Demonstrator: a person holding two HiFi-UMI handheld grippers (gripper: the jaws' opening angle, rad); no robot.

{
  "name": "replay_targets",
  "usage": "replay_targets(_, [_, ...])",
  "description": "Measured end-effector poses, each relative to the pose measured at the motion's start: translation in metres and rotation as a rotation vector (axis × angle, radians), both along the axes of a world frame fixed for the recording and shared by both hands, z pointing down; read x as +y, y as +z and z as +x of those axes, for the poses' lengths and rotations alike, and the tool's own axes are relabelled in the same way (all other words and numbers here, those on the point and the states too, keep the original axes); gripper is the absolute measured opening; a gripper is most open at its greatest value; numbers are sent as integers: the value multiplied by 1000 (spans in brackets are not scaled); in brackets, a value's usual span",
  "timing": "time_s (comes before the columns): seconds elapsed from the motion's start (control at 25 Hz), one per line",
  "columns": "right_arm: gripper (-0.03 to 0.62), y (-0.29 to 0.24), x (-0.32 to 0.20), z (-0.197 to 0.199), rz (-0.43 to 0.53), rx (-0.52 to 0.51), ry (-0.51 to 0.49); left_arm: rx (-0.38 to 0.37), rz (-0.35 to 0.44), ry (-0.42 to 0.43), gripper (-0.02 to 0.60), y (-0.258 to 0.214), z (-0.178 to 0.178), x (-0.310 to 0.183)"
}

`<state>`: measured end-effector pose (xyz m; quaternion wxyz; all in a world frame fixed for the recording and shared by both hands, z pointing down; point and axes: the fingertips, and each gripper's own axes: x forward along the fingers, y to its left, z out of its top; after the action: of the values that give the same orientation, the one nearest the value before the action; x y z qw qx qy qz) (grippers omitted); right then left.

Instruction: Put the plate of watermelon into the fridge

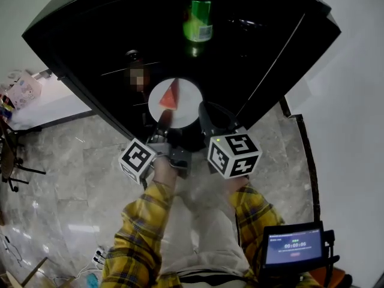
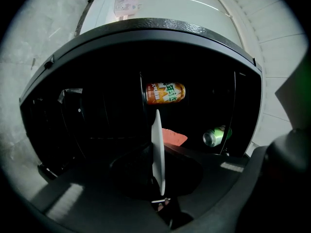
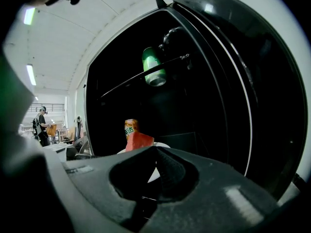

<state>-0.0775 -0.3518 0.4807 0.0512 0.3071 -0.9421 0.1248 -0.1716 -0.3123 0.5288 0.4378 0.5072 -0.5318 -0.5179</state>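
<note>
A white plate (image 1: 186, 95) with a red wedge of watermelon (image 1: 170, 96) hangs level inside the mouth of the open black fridge (image 1: 90, 47). My left gripper (image 1: 165, 125) is shut on the plate's near rim. In the left gripper view the plate (image 2: 158, 144) stands edge-on between the jaws, with the watermelon (image 2: 174, 137) to its right. My right gripper (image 1: 210, 116) sits by the plate's right edge. In the right gripper view the watermelon (image 3: 138, 141) and a strip of plate (image 3: 153, 171) show just past the dark jaws. Their gap is hidden in the dark.
A green can (image 1: 198, 21) stands deeper in the fridge on a wire shelf, and an orange can (image 2: 165, 92) is beyond the plate. The fridge door (image 3: 218, 106) stands open at the right. A white table (image 1: 42, 101) is left; a small screen (image 1: 294, 248) hangs at my right hip.
</note>
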Motion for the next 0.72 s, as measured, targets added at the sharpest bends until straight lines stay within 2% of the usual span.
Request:
replay_targets(0.2, [-5, 7, 2, -6, 8, -6, -19, 7, -12, -22, 20, 3, -4, -7])
replay_targets(0.44, [-5, 7, 4, -12, 69, 7, -40, -14, -40, -14, 20, 3, -2, -13])
replay_targets(0.6, [-5, 6, 5, -18, 90, 0, -56, 38, -38, -21, 20, 8, -4, -19])
replay_targets(0.72, [-5, 8, 6, -21, 97, -9, -60, 43, -36, -15, 18, 10, -6, -23])
